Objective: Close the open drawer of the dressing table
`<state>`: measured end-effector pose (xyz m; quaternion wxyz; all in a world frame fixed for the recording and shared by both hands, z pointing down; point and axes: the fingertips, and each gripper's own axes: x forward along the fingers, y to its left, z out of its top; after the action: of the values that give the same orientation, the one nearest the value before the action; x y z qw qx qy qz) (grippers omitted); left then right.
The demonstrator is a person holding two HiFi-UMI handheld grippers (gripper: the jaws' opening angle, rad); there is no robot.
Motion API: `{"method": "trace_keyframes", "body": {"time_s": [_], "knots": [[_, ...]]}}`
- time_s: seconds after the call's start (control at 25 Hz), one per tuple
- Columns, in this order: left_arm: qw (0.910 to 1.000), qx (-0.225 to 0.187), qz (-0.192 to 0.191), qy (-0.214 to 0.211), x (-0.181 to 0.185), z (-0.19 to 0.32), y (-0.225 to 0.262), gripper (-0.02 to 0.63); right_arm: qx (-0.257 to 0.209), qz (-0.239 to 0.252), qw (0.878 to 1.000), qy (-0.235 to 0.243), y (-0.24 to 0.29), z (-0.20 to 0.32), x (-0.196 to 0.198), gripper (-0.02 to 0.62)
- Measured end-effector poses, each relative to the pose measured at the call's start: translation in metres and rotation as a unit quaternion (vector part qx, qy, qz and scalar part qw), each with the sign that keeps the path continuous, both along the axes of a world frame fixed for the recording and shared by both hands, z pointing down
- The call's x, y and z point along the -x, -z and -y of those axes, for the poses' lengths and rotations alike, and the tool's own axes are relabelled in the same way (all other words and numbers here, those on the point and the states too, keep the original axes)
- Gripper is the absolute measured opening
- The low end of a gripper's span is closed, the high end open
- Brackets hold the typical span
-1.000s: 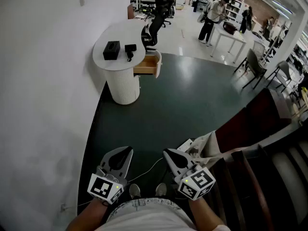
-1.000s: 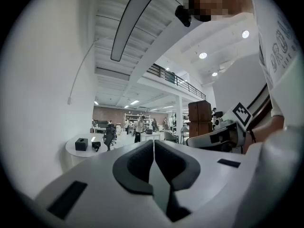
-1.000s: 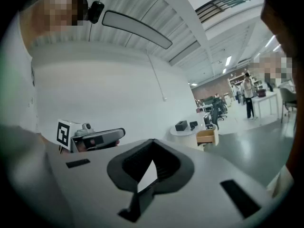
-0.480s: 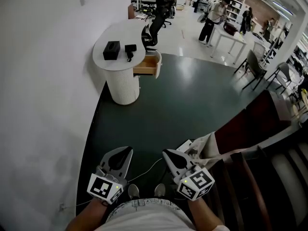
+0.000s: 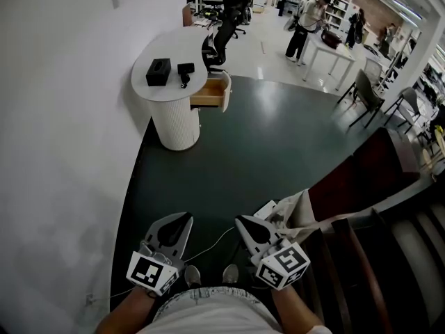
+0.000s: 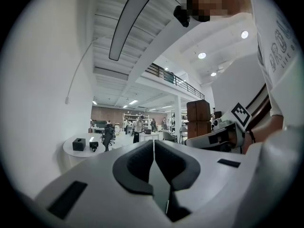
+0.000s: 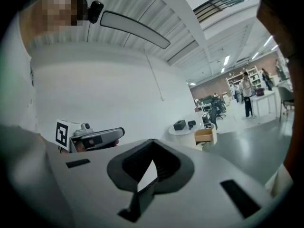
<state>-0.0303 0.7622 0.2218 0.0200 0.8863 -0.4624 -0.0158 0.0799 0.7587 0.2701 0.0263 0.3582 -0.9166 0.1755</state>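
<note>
Dark green floor point(image 5: 264, 152) fills the head view. It is bounded by a white wall point(image 5: 62, 152) from 7 to 11 o'clock and by dark red furniture point(image 5: 361, 179) from 3 to 5 o'clock.

**Head view**
- The round white desk point(image 5: 174, 51) stands against the wall at 11 o'clock.
- Its drawer point(image 5: 212, 92) is pulled out toward the open floor.
- Against the frame a second earlier, desk and drawer sit a trace further left in the picture. The drawer is out just as far, and both tongs keep their places.
- Left tongs point(image 5: 182, 219) and right tongs point(image 5: 240, 221) are at 6 o'clock, well apart from the desk.
- The floor between them and the desk is open, with only a thin white cable point(image 5: 212, 244) near the feet.
- A black box point(image 5: 158, 72) and a smaller black item point(image 5: 185, 70) lie on the desk top. What the smaller one is cannot be told.
- The forearms are cut off by the bottom edge.

**Left gripper view**
- The left tongs are clenched, pads touching, with nothing between them.
- The desk appears small at 8 o'clock.
- An office chair point(image 6: 108, 136) stands by it, and the drawer cannot be made out.

**Right gripper view**
- The right tongs are clenched and empty.
- The desk is at 3 o'clock, with the wooden drawer plainly open beside it.
</note>
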Motion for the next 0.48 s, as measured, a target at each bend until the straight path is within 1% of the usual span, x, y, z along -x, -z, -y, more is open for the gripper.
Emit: {"method": "trace_keyframes", "body": {"time_s": [0.2,0.48], "knots": [[1.0000,0.002,0.005,-0.002,-0.006,0.000,-0.002,0.025,0.004,0.004,1.000,-0.009,-0.002,0.002,-0.008,0.008],[1.0000,0.003,0.007,-0.004,-0.011,0.001,-0.002,0.025,0.007,0.003,1.000,-0.008,-0.003,0.005,-0.012,0.008]]}}
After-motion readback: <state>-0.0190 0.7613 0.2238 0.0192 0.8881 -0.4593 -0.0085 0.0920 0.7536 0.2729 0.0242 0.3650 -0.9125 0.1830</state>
